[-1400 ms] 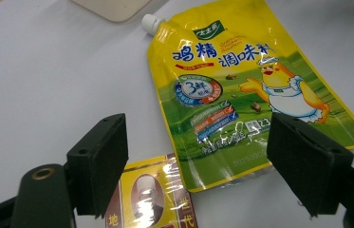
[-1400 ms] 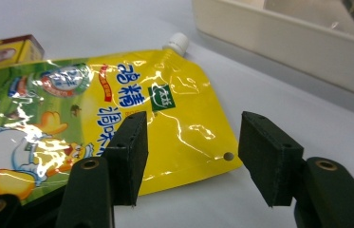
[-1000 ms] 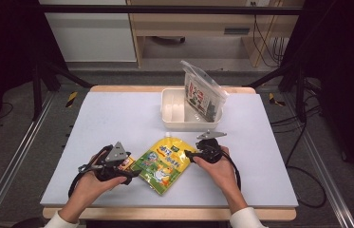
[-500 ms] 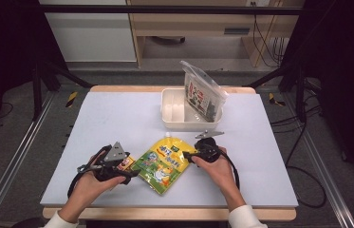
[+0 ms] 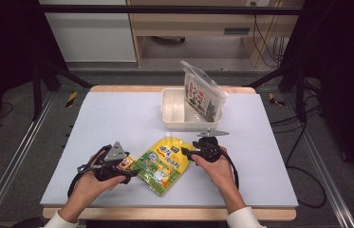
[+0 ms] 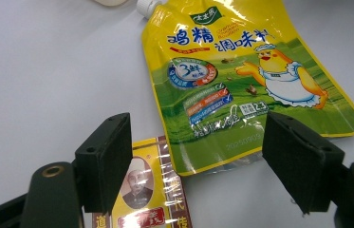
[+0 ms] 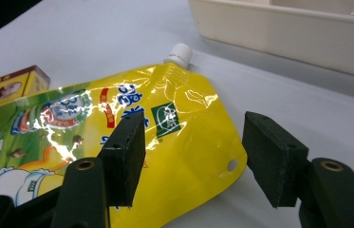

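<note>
The yellow pouch (image 5: 164,161) lies flat as the landmark: left of it and beyond it toward the far left corner the table (image 5: 98,118) is bare, giving wide passage. Just beyond its spout the white tray (image 5: 172,114) with an upright bag (image 5: 203,92) blocks the way. At its near-left corner a small box (image 6: 144,190) seems to touch it, narrowing that side.

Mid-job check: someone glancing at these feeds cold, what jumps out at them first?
The bright yellow spouted pouch lying flat at the near middle of the table, flanked by the open left gripper and open right gripper. Next, the clear printed bag standing tilted in the white tub farther back. A small yellow-and-red box lies beside the pouch's bottom corner.
</note>
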